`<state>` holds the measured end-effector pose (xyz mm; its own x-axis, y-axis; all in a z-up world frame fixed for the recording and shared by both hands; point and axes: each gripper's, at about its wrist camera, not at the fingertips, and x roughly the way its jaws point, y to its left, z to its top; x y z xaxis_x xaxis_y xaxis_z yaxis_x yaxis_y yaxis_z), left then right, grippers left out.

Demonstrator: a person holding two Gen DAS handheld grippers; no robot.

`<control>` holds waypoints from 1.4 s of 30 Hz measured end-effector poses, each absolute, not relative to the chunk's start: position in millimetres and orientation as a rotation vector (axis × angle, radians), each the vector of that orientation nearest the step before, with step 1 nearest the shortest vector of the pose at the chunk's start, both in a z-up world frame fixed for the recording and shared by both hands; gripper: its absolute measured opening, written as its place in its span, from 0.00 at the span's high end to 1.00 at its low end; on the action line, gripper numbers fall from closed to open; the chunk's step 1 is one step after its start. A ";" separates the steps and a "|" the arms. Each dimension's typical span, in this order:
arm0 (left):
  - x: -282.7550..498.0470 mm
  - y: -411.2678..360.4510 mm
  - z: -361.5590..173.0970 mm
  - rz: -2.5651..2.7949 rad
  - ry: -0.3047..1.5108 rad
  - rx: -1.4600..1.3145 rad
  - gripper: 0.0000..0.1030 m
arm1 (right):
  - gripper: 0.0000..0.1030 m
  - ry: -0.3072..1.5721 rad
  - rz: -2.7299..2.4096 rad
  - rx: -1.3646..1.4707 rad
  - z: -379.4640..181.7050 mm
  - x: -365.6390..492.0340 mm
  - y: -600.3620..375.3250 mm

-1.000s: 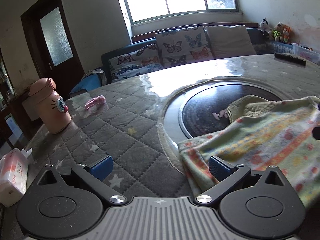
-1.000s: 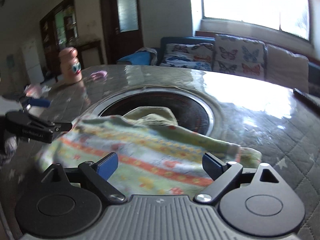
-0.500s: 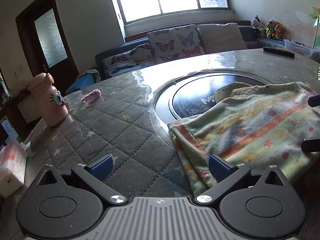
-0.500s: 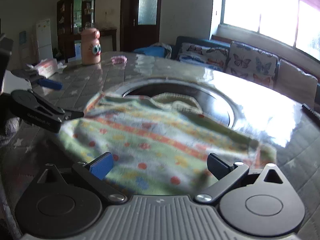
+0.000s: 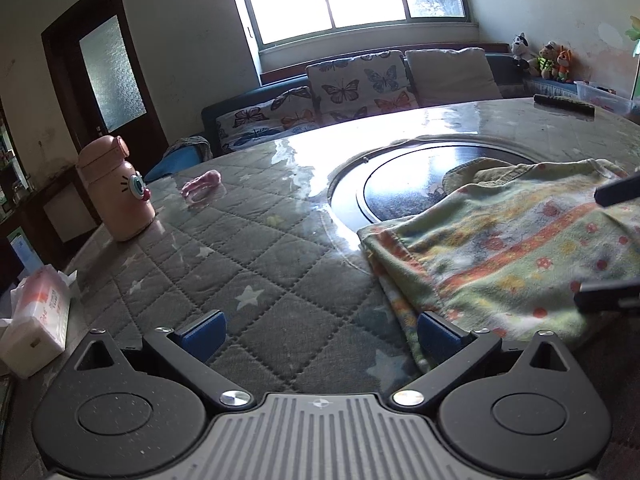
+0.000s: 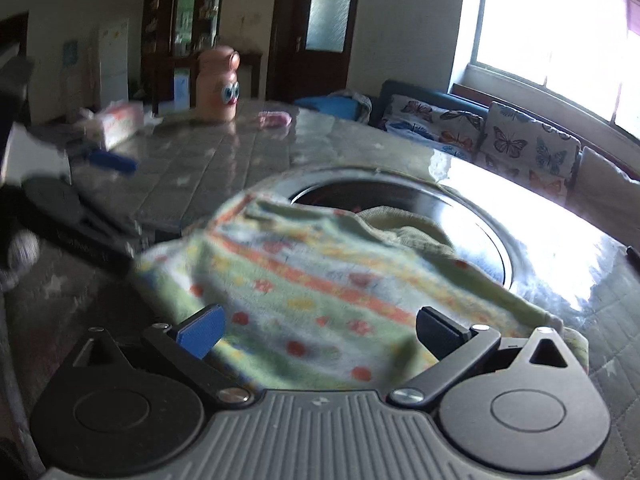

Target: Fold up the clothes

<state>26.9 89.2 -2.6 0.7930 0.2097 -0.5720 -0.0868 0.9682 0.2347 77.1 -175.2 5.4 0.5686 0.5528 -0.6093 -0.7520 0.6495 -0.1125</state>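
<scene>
A green garment with orange stripes and coloured spots (image 5: 508, 248) lies folded on the round table, partly over the dark centre disc (image 5: 404, 188). It also shows in the right wrist view (image 6: 320, 292). My left gripper (image 5: 320, 330) is open and empty, low over the quilted cover, with its right finger at the garment's near left corner. My right gripper (image 6: 320, 330) is open and empty, just above the garment's near edge. The right gripper's fingers (image 5: 616, 192) show at the right edge of the left wrist view.
A pink cartoon bottle (image 5: 114, 192) stands at the left of the table, a small pink cloth item (image 5: 202, 186) beyond it. A tissue pack (image 5: 36, 322) lies at the near left edge. A dark remote (image 5: 564, 105) lies at the far right. A sofa with butterfly cushions (image 5: 360, 88) stands behind.
Both grippers have pulled back and risen from the garment, which now lies flat and still. The right wrist view has swung left and is blurred.
</scene>
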 end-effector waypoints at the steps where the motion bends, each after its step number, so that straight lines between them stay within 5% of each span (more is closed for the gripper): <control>1: 25.5 92.0 -0.8 0.165 0.631 0.197 0.00 | 0.00 0.559 0.786 -0.397 5.8 74.3 -174.4; 22: 30.4 129.3 20.0 0.211 0.640 -0.015 0.00 | 0.01 0.500 0.935 -0.486 19.8 51.1 -122.1; 36: 43.4 124.5 18.5 0.062 0.722 -0.229 0.11 | 0.44 0.476 1.085 -0.663 8.1 18.8 -95.2; 38: 46.2 124.9 16.9 0.030 0.740 -0.275 0.17 | 0.62 0.481 1.079 -0.669 8.1 18.8 -93.5; 42: 51.9 126.6 14.8 -0.006 0.771 -0.360 0.27 | 0.74 0.507 1.086 -0.630 11.4 22.9 -96.0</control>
